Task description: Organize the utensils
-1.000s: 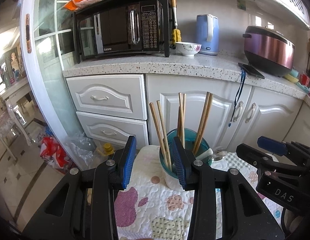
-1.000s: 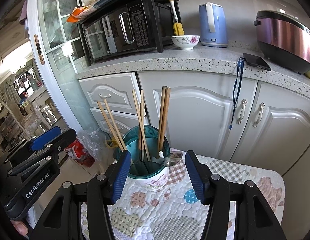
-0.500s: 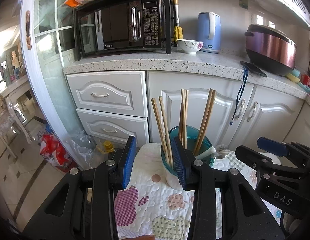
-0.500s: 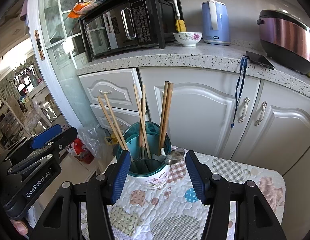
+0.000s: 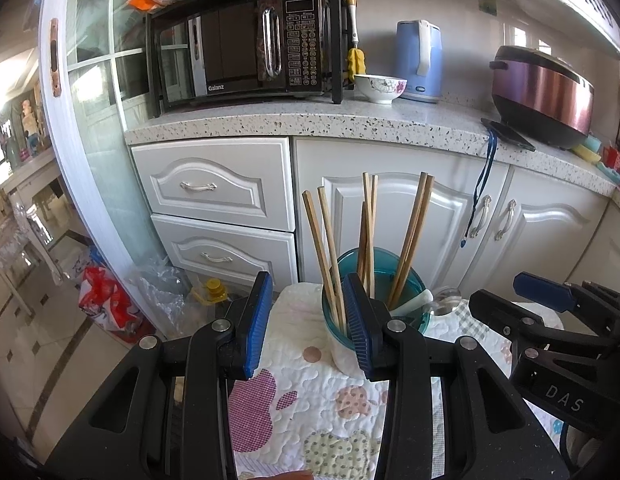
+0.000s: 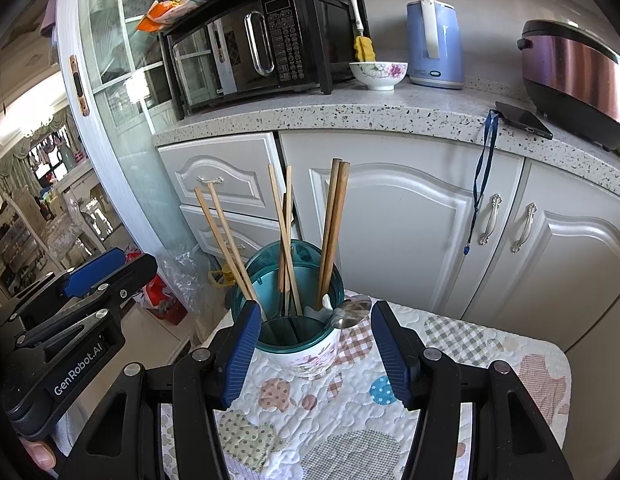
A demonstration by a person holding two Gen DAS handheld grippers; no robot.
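Observation:
A teal-rimmed floral utensil cup [image 6: 299, 344] stands on a quilted cloth [image 6: 350, 420] and holds several wooden chopsticks [image 6: 332, 224], a white spoon and a metal spoon [image 6: 350, 312]. My right gripper [image 6: 316, 354] is open just in front of the cup, nothing between its fingers. In the left wrist view the same cup [image 5: 338, 354] sits behind the right finger of my left gripper [image 5: 307, 324], which is open and empty, to the cup's left. The right gripper [image 5: 550, 320] shows at that view's right edge.
White cabinets [image 6: 410, 232] and a speckled counter [image 6: 390, 112] stand behind the small table. On the counter are a microwave [image 5: 245, 44], a bowl [image 5: 380, 86], a blue kettle [image 5: 420, 60], a rice cooker [image 5: 542, 92] and a phone [image 6: 524, 120] with a hanging strap. Bags lie on the floor at left.
Both views have tipped slightly downward, so the counter and cup sit a little lower in frame. Neither gripper's jaws have changed.

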